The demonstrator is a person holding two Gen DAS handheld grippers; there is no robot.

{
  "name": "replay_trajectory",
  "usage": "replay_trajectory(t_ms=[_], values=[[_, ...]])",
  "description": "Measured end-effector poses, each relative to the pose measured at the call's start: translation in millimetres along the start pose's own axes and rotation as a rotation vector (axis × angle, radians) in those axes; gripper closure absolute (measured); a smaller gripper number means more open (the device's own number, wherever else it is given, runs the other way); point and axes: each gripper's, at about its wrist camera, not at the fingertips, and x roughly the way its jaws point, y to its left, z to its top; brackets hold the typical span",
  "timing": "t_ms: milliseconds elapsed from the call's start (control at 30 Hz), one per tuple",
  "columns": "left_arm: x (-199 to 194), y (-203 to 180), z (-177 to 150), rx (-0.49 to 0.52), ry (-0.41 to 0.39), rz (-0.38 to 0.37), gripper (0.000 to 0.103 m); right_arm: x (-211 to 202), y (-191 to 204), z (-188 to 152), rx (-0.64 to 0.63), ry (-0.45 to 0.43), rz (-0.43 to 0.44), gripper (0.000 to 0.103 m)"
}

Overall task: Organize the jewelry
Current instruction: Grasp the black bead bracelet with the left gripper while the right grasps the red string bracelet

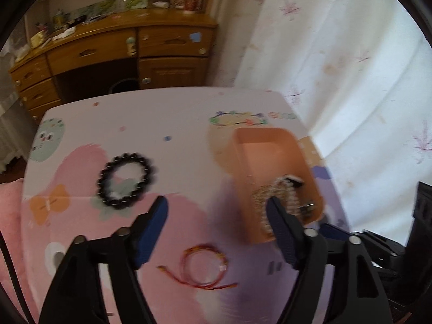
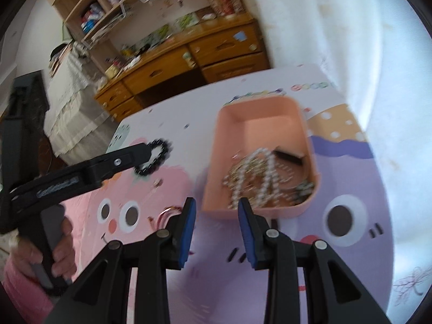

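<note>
A peach tray of pearl strands sits near the table's far right edge. Open tabletop surrounds a black bead bracelet and red cord bracelet. Left gripper gapes wide, empty; right gripper narrower, empty.

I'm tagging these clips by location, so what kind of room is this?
Most likely a bedroom or study at home. A cluttered wooden desk with drawers stands by a flowered curtain, shelves above it hold bottles and books, and the cartoon-print table carries a bracelet and a pink box of jewelry.
</note>
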Motion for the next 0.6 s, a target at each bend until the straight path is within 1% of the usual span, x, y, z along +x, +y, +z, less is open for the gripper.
replay_trajectory(t_ms=[33,100,167,233,367,467,533,600], values=[[0,7,-1,0.002,-0.002,0.03,0.022,4,5,-2,-0.011,0.019,0.01,0.07],[1,26,-2,0.008,-0.006,0.123,0.022,13,13,-5,-0.035,0.059,0.025,0.07],[2,42,0,0.006,-0.008,0.185,0.022,25,26,-11,-0.073,0.113,0.044,0.068],[3,60,2,-0.008,-0.011,0.213,0.022,37,37,-16,-0.117,0.166,0.056,0.066],[14,95,8,-0.064,0.001,0.222,0.022,58,58,-29,-0.206,0.237,0.022,0.065],[26,117,11,-0.117,0.021,0.202,0.022,73,68,-35,-0.224,0.272,-0.016,0.065],[34,125,13,-0.136,0.027,0.185,0.022,82,71,-39,-0.224,0.282,-0.054,0.065],[45,127,14,-0.137,0.037,0.182,0.022,90,71,-41,-0.214,0.269,-0.081,0.065]])
